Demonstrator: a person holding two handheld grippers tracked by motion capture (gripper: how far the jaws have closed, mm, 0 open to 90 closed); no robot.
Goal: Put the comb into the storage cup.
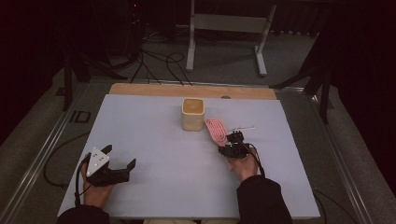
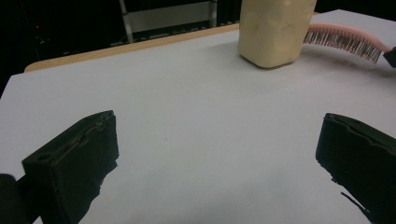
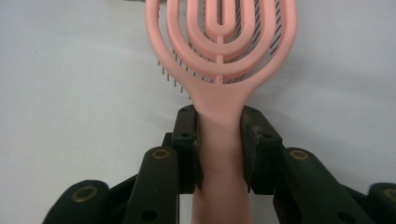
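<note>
Right claw point(image 3: 219, 149) clamped on pink hairbrush point(image 3: 222, 51) handle — beside cream cup point(image 1: 193, 114), left claw point(image 1: 120, 157) agape, empty

Pink hairbrush point(image 3: 221, 56), cream cup point(image 1: 193, 114), white table point(image 1: 159, 154)

Dim room, dark surround; table point(image 1: 154, 140) evenly lit, soft shadows; high view grainy, close views slightly soft

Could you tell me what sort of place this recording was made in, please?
Probably a lab or studio recording bay: a pale table under dark surroundings, cables trailing over the carpeted floor, and a metal stand behind it.
</note>
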